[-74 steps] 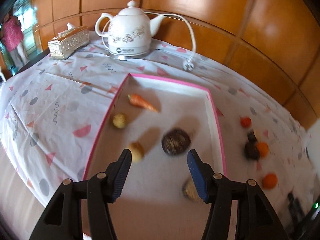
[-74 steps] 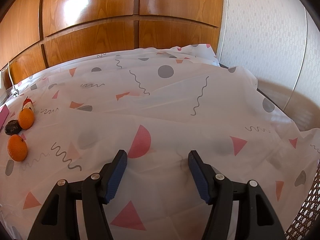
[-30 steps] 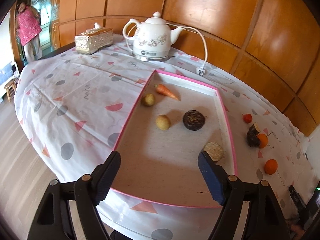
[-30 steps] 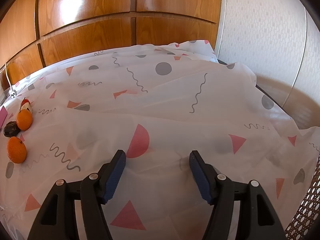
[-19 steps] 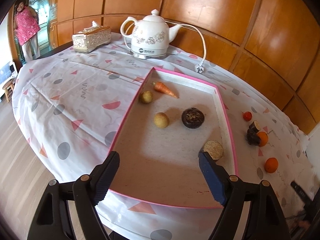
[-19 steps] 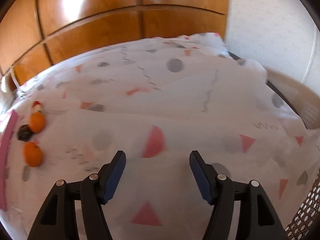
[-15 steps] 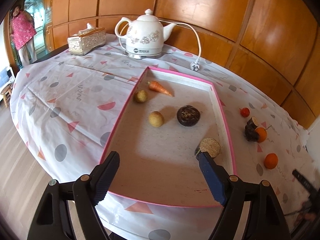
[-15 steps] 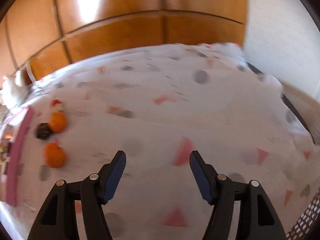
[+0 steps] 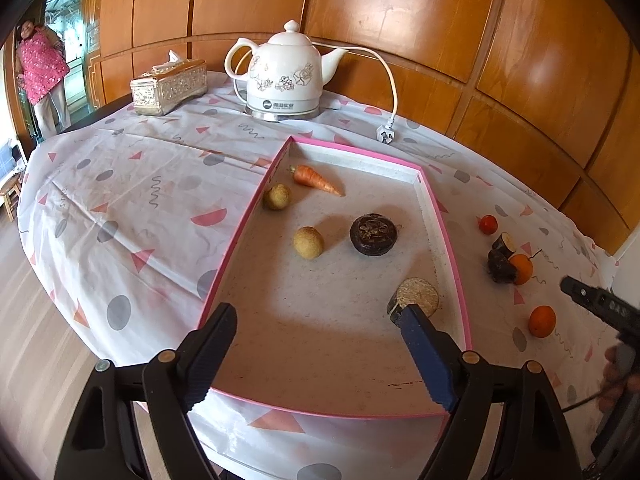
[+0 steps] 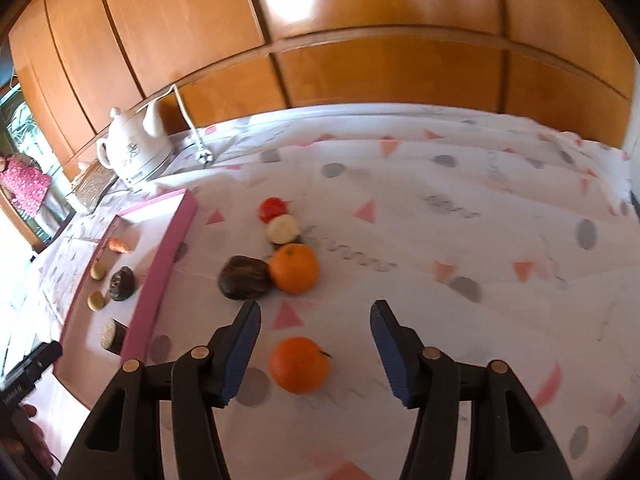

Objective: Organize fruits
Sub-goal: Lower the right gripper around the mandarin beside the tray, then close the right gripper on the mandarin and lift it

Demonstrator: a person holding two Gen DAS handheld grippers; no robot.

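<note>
A pink-rimmed tray [image 9: 444,216] holds a carrot [image 9: 314,178], two small tan fruits [image 9: 308,242], a dark round fruit [image 9: 373,234] and a cut brown piece [image 9: 416,299]. My left gripper [image 9: 320,350] is open and empty over the tray's near end. Right of the tray lie two oranges [image 9: 541,321], dark pieces [image 9: 500,265] and a small red fruit [image 9: 488,224]. My right gripper [image 10: 315,344] is open, with the near orange [image 10: 299,364] between its fingers; I cannot tell its height above it. The far orange [image 10: 294,267], a dark piece [image 10: 244,277] and the red fruit [image 10: 272,208] lie beyond.
A white electric kettle [image 9: 285,76] with its cord and plug [image 9: 385,134] stands behind the tray, a tissue box [image 9: 170,86] to its left. A patterned cloth [image 9: 120,200] covers the round table. Wood panelling runs behind. A person in pink [image 9: 38,76] stands far left.
My right gripper has swung left, from bare cloth to over the near orange. My left gripper has pulled back from the tray, risen and opened wider.
</note>
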